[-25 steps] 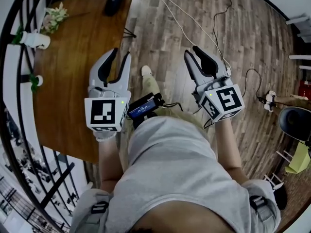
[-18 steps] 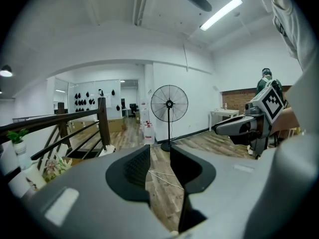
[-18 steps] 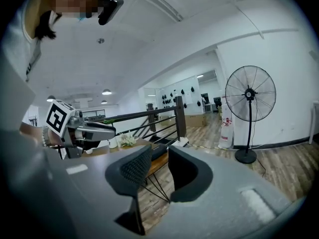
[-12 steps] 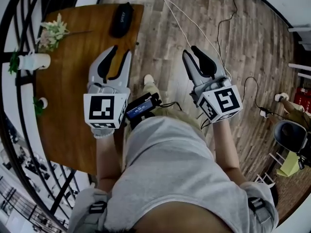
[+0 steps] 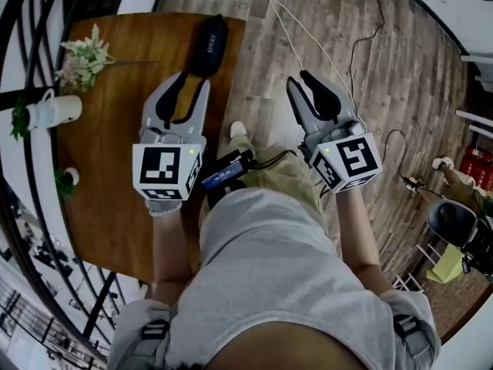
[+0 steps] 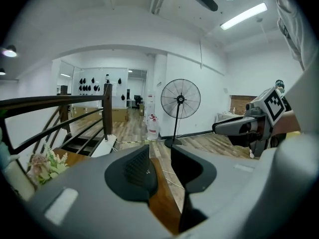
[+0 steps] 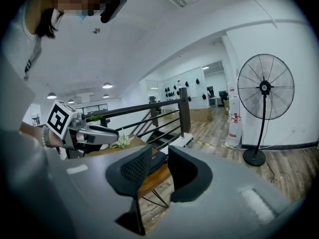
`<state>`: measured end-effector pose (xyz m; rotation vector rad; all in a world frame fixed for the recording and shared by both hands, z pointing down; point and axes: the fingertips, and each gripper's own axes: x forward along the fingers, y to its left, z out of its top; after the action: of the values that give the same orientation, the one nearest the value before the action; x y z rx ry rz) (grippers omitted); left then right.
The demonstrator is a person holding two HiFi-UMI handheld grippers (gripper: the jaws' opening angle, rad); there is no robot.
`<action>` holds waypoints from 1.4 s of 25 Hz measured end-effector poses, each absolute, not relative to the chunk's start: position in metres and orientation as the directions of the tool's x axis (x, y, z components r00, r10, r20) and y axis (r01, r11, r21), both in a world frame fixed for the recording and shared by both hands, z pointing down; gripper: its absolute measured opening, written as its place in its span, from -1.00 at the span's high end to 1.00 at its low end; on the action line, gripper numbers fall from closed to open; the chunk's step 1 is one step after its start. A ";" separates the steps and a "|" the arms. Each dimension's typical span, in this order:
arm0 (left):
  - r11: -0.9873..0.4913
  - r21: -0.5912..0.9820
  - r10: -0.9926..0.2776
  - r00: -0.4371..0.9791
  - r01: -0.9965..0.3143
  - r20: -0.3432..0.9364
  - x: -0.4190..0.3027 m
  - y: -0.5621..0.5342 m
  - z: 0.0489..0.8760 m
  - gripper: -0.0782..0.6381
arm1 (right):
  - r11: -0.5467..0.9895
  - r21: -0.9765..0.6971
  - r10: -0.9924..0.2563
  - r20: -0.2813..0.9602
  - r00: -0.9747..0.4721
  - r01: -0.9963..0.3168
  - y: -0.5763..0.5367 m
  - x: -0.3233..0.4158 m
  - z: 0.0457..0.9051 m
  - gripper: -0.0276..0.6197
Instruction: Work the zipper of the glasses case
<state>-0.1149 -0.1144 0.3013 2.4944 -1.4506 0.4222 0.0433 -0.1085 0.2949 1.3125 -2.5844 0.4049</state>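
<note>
Approach step, zipper untouched. Sits at the table's (image 5: 115, 168) far right corner: glasses case (image 5: 209, 45), lengthwise along the table's right edge, far end tipped rightward. Next likely calls for pinning with the left claw (image 5: 192, 79), empty, half parted, just opening wider, and finding the pull with the right claw (image 5: 300, 79), empty, parted, just narrowing

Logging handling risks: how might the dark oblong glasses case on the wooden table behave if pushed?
The dark oblong glasses case looks rounded and small, so it likely slides or swivels on the smooth brown wooden table. It lies by the table's edge, so a push might send it off.
</note>
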 end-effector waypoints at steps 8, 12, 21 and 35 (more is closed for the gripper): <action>-0.454 0.069 -0.804 0.441 -0.889 0.398 -0.126 -0.129 0.318 0.37 | 0.610 -0.151 -0.705 0.345 -0.619 -0.778 -0.126 0.026 0.303 0.62; -0.436 0.070 -0.805 0.424 -0.897 0.416 -0.128 -0.136 0.330 0.36 | 0.646 -0.159 -0.671 0.348 -0.654 -0.747 -0.136 0.019 0.312 0.62; -0.401 0.113 -0.789 0.405 -0.909 0.461 -0.133 -0.155 0.363 0.30 | 0.709 -0.140 -0.609 0.372 -0.701 -0.691 -0.162 0.004 0.341 0.61; -0.361 0.151 -0.733 0.380 -0.920 0.564 -0.120 -0.216 0.414 0.23 | 0.770 -0.169 -0.509 0.419 -0.752 -0.615 -0.217 0.008 0.380 0.58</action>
<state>-0.1200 -0.2156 0.4144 2.2005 -1.4250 0.5665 0.0081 -0.2172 0.3800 0.8604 -2.6142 0.4246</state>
